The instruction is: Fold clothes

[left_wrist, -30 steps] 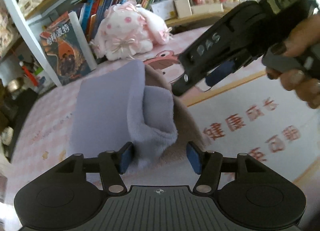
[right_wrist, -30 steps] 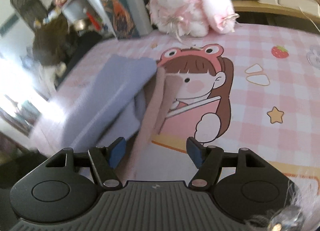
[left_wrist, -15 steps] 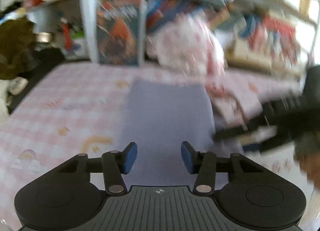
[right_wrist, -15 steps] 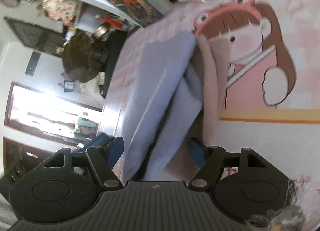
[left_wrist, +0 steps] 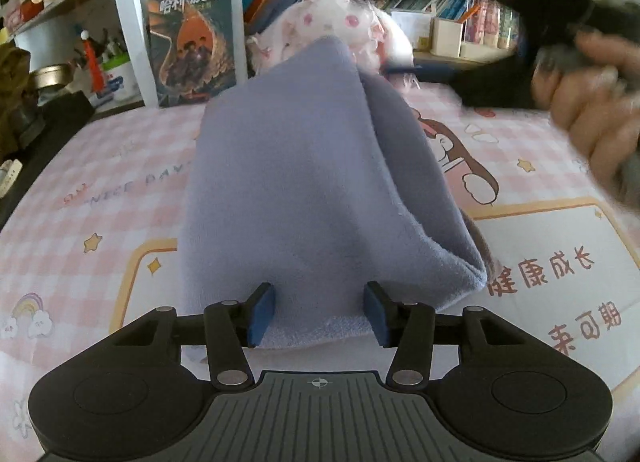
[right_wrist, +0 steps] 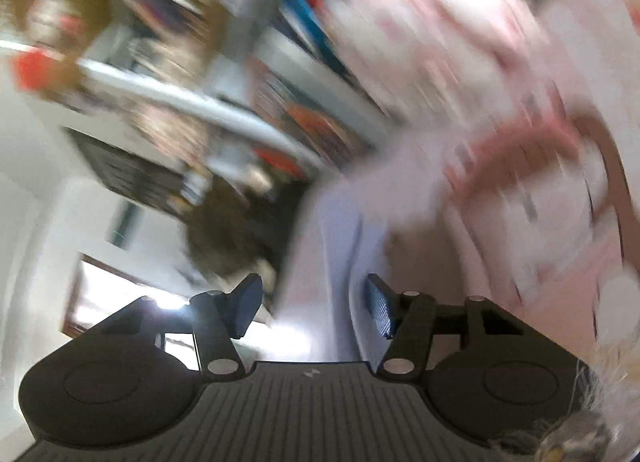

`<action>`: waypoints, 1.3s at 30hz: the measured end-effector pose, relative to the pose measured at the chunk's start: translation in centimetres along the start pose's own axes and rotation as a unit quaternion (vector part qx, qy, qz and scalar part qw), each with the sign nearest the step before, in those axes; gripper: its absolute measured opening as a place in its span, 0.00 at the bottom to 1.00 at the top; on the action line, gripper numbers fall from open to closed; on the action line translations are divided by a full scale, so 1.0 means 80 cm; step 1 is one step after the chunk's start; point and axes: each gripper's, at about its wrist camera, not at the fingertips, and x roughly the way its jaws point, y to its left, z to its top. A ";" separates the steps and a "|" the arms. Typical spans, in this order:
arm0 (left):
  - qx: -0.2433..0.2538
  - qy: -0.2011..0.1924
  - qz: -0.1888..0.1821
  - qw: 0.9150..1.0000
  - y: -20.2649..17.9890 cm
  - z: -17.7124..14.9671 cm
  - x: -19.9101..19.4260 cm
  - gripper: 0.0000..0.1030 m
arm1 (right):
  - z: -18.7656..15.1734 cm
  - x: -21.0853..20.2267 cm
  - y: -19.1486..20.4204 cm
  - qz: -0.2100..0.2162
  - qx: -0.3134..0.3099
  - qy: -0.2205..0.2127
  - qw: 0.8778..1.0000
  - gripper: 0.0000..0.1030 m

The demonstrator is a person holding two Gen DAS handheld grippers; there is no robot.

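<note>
A lavender fleece garment (left_wrist: pixel 304 182) lies folded on the pink checked mat (left_wrist: pixel 100 190), its right side raised into a peak. My left gripper (left_wrist: pixel 318 314) is open, its blue pads on either side of the garment's near edge, gripping nothing. My right gripper (right_wrist: pixel 316 310) is open in a heavily blurred, tilted view, with lavender cloth (right_wrist: pixel 340 246) between and beyond its pads. In the left wrist view the right gripper's black body (left_wrist: pixel 520 74) and the hand holding it are at the upper right, beside the raised far corner of the garment; whether it holds the cloth is hidden.
A bookshelf with a propped book (left_wrist: pixel 196 30) and a pink plush toy (left_wrist: pixel 340 26) stands behind the mat. Dark clutter (left_wrist: pixel 44 102) sits at the left edge. The mat's printed cartoon girl (left_wrist: pixel 460 158) and red characters (left_wrist: pixel 560 274) lie right of the garment.
The left gripper has swung to face the garment's near edge squarely. The right gripper has tilted and moved fast toward the garment's far corner, which is now raised off the mat.
</note>
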 end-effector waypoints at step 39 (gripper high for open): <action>-0.034 -0.023 0.027 0.999 0.012 0.026 -0.016 0.57 | -0.085 0.003 0.034 -0.220 -0.265 0.164 0.924 0.12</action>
